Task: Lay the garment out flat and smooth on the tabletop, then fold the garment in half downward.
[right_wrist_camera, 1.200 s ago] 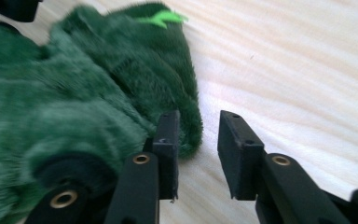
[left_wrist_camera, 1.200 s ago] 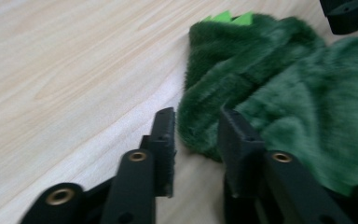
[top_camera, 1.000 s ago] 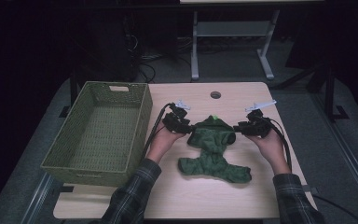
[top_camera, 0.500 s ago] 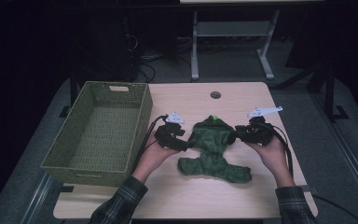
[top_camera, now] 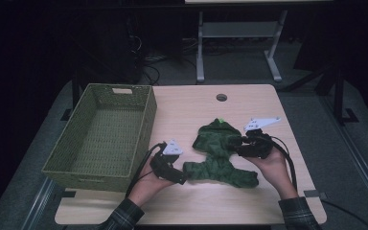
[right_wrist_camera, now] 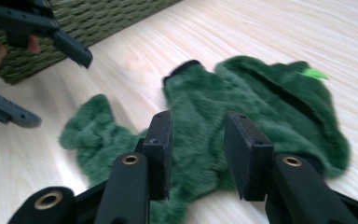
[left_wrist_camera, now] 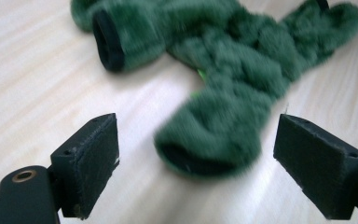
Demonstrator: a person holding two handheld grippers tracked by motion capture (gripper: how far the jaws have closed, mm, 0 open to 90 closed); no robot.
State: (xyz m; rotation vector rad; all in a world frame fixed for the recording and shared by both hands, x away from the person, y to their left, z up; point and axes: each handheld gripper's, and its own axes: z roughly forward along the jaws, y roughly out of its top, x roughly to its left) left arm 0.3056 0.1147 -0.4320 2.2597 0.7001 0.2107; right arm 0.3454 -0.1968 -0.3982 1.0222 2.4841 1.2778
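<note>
Garment [top_camera: 220, 155]: green fleece, small, sleeved like a pet's coat, lying rumpled at mid-frame of the high view, right of centre on the table [top_camera: 191, 108].
Left gripper [top_camera: 179, 178]: your jaws have just been opening and now stand wide; a dark-lined cuff [left_wrist_camera: 209, 147] lies between the pads, but neither pad touches it.
Right gripper [top_camera: 236, 146]: jaws partly closed over the fleece at the garment's right side; in the right gripper view pile fills the gap, yet you cannot tell whether the pads truly pinch it.
Handling: judge it light, soft and limp; it will sag, stretch and fold wherever you lift, and nothing about it looks fragile.
Slip: the plush pile may slide between the pads, so a shallow nip could pull free.
Where to hold: take the bound cuffs, or a doubled fold of fleece; the second cuff [left_wrist_camera: 107, 39] lies at the upper left of the left gripper view.
Snag: a bright green tag [right_wrist_camera: 317, 73] sits by the neck opening; keep the pads off it.
Basket [top_camera: 139, 139]: woven and open-topped, at the left of the high view, its right wall near your left hand.
Room: bare wood lies above and below the garment in the high view; the table's right edge is near your right forearm.
Hole: a round port [top_camera: 221, 97] sits in the upper tabletop, well apart from the garment.
</note>
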